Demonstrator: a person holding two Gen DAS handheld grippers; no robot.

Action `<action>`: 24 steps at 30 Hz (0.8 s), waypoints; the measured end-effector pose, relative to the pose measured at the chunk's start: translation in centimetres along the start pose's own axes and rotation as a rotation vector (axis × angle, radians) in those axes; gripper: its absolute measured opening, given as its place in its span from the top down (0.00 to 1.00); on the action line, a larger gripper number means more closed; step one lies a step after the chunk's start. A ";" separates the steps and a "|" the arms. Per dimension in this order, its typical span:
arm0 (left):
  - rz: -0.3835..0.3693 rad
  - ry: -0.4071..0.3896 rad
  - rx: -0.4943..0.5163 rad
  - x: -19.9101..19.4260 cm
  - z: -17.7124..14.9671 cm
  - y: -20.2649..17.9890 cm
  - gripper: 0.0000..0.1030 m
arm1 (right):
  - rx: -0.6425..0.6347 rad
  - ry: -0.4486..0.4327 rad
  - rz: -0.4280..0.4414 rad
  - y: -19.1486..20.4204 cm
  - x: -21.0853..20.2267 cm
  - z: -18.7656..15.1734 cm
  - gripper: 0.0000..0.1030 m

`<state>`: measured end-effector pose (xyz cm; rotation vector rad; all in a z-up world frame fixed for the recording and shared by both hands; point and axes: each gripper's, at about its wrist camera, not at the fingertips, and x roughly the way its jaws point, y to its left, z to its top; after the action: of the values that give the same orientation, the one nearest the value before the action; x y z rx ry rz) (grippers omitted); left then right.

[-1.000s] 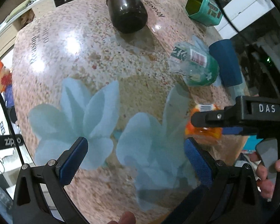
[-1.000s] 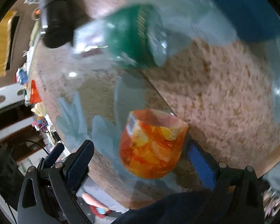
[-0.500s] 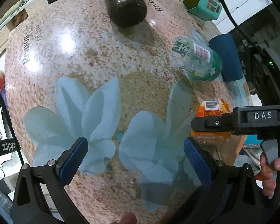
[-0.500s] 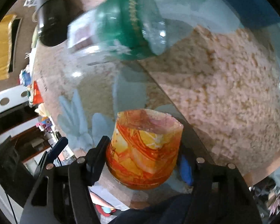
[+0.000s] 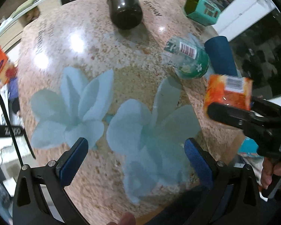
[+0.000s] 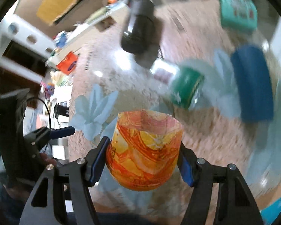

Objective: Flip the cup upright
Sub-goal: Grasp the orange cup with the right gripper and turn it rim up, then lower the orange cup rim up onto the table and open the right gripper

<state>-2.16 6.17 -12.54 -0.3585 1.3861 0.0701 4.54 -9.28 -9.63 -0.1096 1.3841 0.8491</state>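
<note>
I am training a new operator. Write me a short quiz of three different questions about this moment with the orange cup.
1. True or false: the right gripper is shut on the orange cup.
2. Multiple choice: the left gripper is (A) holding the green bottle, (B) open and holding nothing, (C) shut on the dark flask.
3. Fill the gap: the green bottle lies on its side between the orange cup and the dark ____ on the table.

Key
1. True: both jaws press the cup's sides, its open rim pointing away from the camera.
2. B.
3. flask.
</note>
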 end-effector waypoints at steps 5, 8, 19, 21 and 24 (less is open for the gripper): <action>0.059 0.012 -0.069 0.0 -1.9 -1.3 0.00 | -0.223 -0.137 -0.025 -0.2 -1.0 -1.9 0.37; 0.042 0.033 -0.085 0.5 -2.8 -2.0 0.00 | -0.335 -0.220 -0.021 -1.0 -1.1 -3.3 0.37; 0.022 0.020 -0.138 4.1 -5.9 -3.4 0.00 | -0.580 -0.282 0.020 -4.5 3.6 -5.6 0.37; 0.030 0.015 -0.148 4.5 -6.3 -3.4 0.00 | -0.588 -0.282 0.032 -4.7 3.8 -5.9 0.37; 0.022 0.012 -0.165 5.4 -6.7 -3.9 0.00 | -0.593 -0.274 0.053 -5.1 4.5 -6.1 0.36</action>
<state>-6.49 -0.30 -17.88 -0.4820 1.4001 0.2014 2.34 -14.08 -17.04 -0.3976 0.8515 1.2511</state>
